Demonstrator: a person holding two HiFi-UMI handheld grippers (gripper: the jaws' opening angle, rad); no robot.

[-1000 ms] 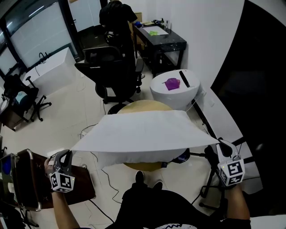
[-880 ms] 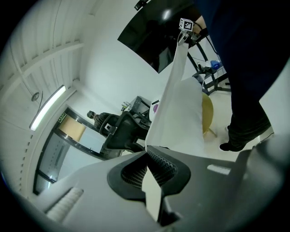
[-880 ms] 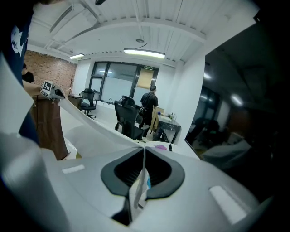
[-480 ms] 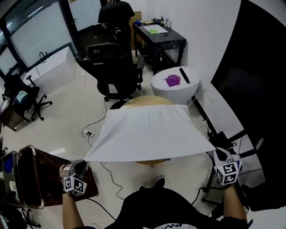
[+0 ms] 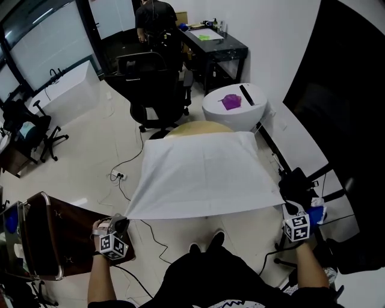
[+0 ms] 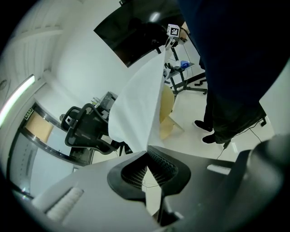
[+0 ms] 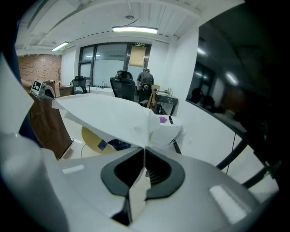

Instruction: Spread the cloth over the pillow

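Note:
A white cloth (image 5: 201, 174) hangs stretched between my two grippers over a round yellow table (image 5: 198, 127). My left gripper (image 5: 124, 220) is shut on the cloth's near left corner, and the right gripper (image 5: 285, 208) is shut on the near right corner. In the left gripper view the cloth (image 6: 140, 99) runs from the shut jaws (image 6: 147, 152) up to the other gripper. In the right gripper view the cloth (image 7: 108, 113) leaves the shut jaws (image 7: 145, 148), and a blue and dark thing (image 7: 113, 144) lies on the yellow table beneath it. I cannot tell whether that is the pillow. The head view hides it.
A white round stand (image 5: 234, 108) with a purple thing on it is just beyond the table. A black office chair (image 5: 150, 90) and a black desk (image 5: 210, 48) stand further back, with a person (image 5: 153, 18) there. A brown panel (image 5: 60, 237) is at my left, a black stand (image 5: 301, 180) at my right.
Both grippers have come down and towards me with the cloth corners. The cloth has sunk from a raised, billowing sheet to a lower, flatter one over the table.

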